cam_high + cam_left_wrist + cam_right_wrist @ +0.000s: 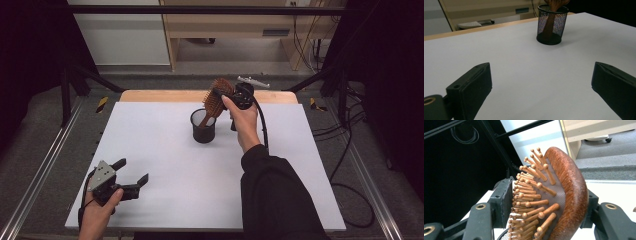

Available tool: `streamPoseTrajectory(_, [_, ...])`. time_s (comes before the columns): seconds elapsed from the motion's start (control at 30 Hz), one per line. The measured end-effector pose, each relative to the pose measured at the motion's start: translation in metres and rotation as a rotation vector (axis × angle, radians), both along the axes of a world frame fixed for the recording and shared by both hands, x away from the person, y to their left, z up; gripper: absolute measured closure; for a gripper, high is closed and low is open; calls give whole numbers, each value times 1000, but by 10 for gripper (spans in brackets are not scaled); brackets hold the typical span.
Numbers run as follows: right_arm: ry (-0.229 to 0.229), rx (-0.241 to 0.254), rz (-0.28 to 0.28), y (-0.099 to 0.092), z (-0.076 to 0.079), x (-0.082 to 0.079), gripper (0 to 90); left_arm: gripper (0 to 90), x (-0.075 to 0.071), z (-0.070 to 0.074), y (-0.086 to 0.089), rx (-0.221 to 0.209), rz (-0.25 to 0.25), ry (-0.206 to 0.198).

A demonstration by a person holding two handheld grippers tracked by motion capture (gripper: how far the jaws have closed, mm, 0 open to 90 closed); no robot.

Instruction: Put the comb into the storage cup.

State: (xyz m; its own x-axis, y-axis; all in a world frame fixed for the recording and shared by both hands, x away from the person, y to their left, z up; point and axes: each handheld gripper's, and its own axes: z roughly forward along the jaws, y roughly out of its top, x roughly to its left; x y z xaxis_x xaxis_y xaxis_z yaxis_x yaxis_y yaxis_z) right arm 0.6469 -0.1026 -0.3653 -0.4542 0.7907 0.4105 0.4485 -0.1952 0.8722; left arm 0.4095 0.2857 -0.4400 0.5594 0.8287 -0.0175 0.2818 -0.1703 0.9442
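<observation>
the right gripper (pixel 544 220) has its jaws around the head of the wooden hairbrush (pixel 564 192), bristles against one pad, handle down in the mesh cup (pixel 203 126) mid-surface. if the jaws let go off-centre, the top-heavy brush may tip the light cup. the left gripper (pixel 131 176) rests wide open, well apart.
</observation>
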Motion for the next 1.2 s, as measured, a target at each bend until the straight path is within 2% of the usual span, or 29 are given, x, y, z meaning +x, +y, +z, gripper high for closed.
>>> streamPoseTrajectory(0.83, [4,-11,-3,-1,1,-1,345,33,0,0,-1,3,-4,2])
streamPoseTrajectory(1.2, [8,-27,-14,-3,1,-1,279,32,0,0,-1,5,-6,4])
